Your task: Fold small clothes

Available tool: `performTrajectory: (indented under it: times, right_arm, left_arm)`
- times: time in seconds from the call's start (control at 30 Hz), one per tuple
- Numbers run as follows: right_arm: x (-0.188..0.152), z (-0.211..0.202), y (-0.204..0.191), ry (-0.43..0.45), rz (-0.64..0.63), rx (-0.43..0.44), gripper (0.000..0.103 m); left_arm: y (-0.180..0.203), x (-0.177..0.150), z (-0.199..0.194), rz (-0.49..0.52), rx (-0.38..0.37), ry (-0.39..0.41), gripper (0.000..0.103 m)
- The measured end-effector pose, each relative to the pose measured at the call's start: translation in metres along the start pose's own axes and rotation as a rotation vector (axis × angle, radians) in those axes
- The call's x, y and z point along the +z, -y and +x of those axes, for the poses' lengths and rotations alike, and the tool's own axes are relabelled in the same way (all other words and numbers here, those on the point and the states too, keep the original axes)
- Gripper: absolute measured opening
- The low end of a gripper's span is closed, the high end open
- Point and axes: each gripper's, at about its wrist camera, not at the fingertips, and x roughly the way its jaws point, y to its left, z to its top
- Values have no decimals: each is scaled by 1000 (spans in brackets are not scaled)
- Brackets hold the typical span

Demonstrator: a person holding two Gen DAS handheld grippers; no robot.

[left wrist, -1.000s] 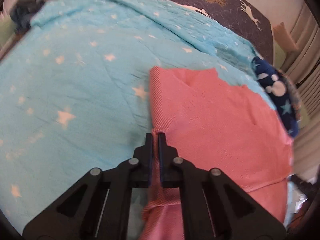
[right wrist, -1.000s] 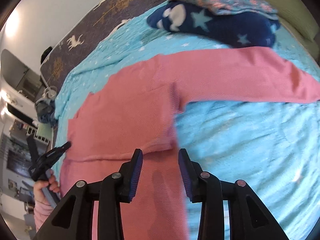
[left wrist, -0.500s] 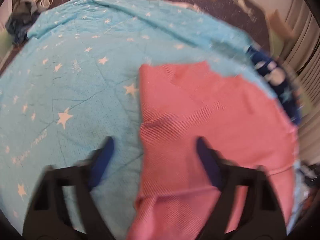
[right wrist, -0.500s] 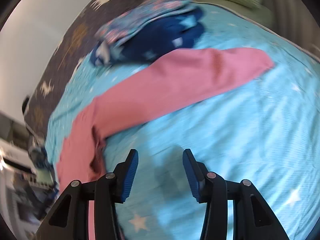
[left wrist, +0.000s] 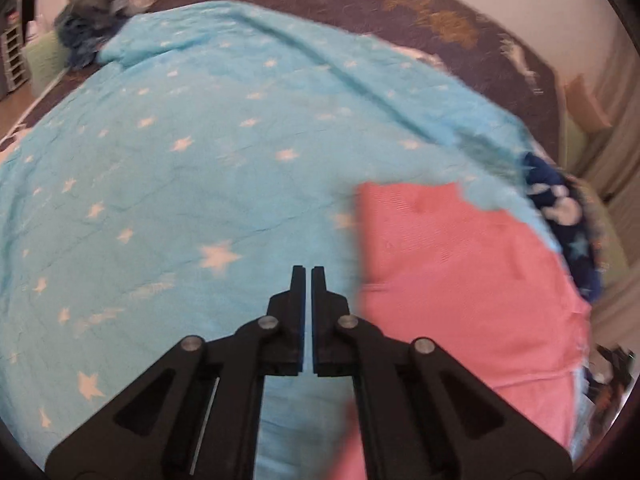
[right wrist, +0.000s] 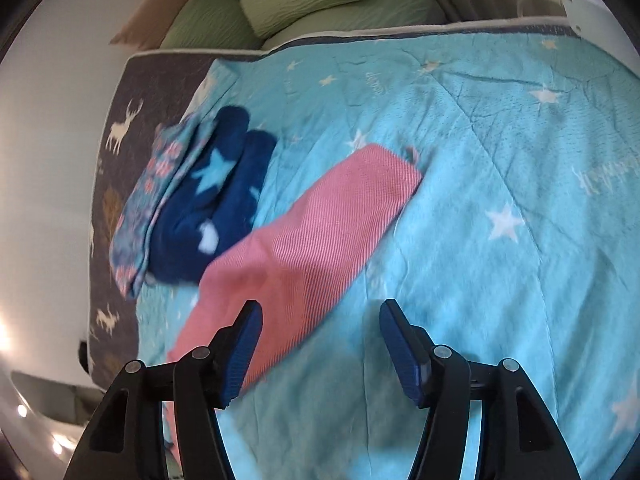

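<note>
The pink garment (right wrist: 316, 248) lies part-folded on the bed (right wrist: 500, 152); the right tool (right wrist: 320, 344), spread wide, must reach its far sleeve, while the left tool (left wrist: 307, 280) is pinched empty.

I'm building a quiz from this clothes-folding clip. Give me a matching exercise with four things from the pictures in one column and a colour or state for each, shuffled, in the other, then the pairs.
Things:
1. left gripper
2. right gripper
3. pink garment
4. folded fleece garment

Colours or states:
A. navy with pale stars
B. fingers wide apart
C. salmon pink, spread on the blue star blanket
D. fingers nearly together, holding nothing

Pairs: 1-D, 2-B, 3-C, 4-A
</note>
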Motion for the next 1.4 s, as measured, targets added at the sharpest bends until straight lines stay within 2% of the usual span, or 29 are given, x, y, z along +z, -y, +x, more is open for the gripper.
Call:
performTrajectory:
  times: [0.03,0.1,0.23,0.3,0.33,0.37,0.4,0.47,0.53,0.6,0.7,0.8,0.9,0.97,1.03,1.07,1.1,1.13,1.2,1.23,1.3,1.4]
  right_arm:
    - [4,6,0,0,15,1,64]
    - [11,16,-1,4,37,2,64]
    - [24,25,5,75,115,-5,63]
    - [30,26,8,95,128,-13,57]
    - [33,27,7,103,115,-26,33]
    - [36,29,5,98,94,-35,4]
    - [38,31,6,86,89,-22,5]
    - [38,28,7,88,118,50,4]
    - [37,14,-10,101,74,116,4]
    - [33,-4,-41,125,-28,148,4]
    - [14,-35,-110,141,-202,253,4]
    - [-29,-60,-189,138,-411,356,5]
    - [-98,-68,-263,91,-632,446,5]
    - [-154,-60,-301,33,-775,484,6]
    - [-213,-39,-324,-74,-886,515,11]
    - [-238,-26,-329,-136,-923,521,14]
    - [-263,-11,-331,-214,-956,521,27]
    - [-290,9,-328,-328,-988,503,41]
    - [-325,39,-312,-510,-1002,454,45]
    - [-330,46,-303,-554,-999,441,45]
    - [-326,48,-284,-566,-982,410,45]
    - [-291,37,-256,-424,-952,296,49]
  left_arm:
    - [8,-2,-1,13,-27,-2,9]
    - [31,-2,-1,58,-85,-4,33]
    - [72,-12,13,154,-163,-37,42]
    - [88,-23,27,200,-164,-72,44]
    - [94,-27,37,216,-157,-93,44]
    - [98,-32,47,227,-150,-121,44]
    - [100,-38,56,237,-134,-142,44]
    - [105,-48,56,278,-109,-105,44]
    - [106,-51,50,292,-106,-93,44]
    - [103,-51,47,282,-119,-97,44]
    - [97,-50,40,243,-139,-99,44]
    - [92,-52,29,205,-167,-86,44]
    - [86,-55,16,171,-168,-52,44]
    - [77,-59,7,141,-186,-42,44]
    - [68,-62,-1,119,-194,-32,44]
    - [64,-64,-5,110,-198,-26,46]
    - [60,-66,-9,101,-202,-21,50]
    - [55,-67,-12,94,-206,-18,52]
    - [51,-69,-16,89,-213,-13,55]
    - [51,-69,-17,96,-220,-16,55]
    - [53,-70,-20,120,-247,-13,57]
    - [63,-67,-18,148,-292,-12,60]
